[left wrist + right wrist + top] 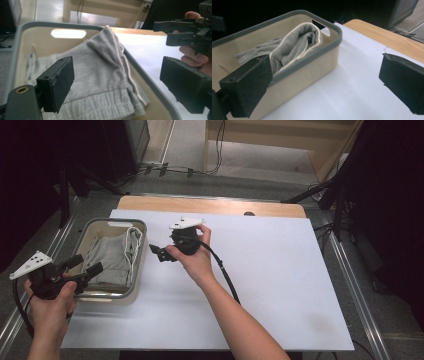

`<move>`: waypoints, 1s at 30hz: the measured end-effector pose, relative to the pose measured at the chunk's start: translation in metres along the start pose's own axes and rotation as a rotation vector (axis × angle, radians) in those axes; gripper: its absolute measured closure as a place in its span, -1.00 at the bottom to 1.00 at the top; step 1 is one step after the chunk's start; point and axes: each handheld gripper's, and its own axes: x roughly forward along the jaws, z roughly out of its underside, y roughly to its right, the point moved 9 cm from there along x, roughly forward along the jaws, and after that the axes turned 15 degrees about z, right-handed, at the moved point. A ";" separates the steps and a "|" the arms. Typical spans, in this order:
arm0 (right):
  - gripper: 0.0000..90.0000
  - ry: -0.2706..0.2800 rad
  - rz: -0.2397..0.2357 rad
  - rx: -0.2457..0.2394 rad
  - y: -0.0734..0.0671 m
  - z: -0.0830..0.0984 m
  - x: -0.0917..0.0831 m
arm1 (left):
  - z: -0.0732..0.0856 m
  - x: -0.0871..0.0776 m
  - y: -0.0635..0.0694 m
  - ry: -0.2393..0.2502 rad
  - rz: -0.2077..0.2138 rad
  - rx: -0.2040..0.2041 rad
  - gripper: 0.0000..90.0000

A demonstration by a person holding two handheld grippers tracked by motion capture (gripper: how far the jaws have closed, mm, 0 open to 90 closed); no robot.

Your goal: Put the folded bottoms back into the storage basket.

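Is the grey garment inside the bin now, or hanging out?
Inside. The grey garment lies bunched within the bin; one folded edge rises to the rim. Both grippers are open and off it.

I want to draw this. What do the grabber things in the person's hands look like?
Both are black. The left gripper and right gripper each have two blocky jaws, a pale three-cornered plate on top, and a trailing black cable. The forearms are bare, with no sleeves.

A white sheet (pixel 270 265) is lying below the fingers of the right gripper (pixel 159 253) and is spreading well away behind them. A wooden tabletop (pixel 210 206) is showing beyond the sheet's far edge, and cables (pixel 165 170) are trailing across the floor farther off.
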 end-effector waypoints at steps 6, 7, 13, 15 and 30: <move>-1.00 0.003 0.021 0.003 0.018 0.016 -0.027 | -0.008 0.020 0.009 -0.018 0.030 0.001 -0.66; -1.00 0.004 0.023 0.005 0.021 0.019 -0.031 | -0.009 0.024 0.011 -0.021 0.034 0.004 -0.62; -1.00 0.012 0.043 -0.001 0.037 0.035 -0.058 | -0.016 0.045 0.013 -0.048 0.039 0.017 -0.38; -1.00 0.020 0.048 0.001 0.041 0.040 -0.067 | -0.019 0.052 0.009 -0.050 0.031 0.016 -0.29; -1.00 0.052 0.104 0.008 0.072 0.075 -0.128 | -0.015 0.091 -0.020 -0.131 -0.031 -0.026 0.01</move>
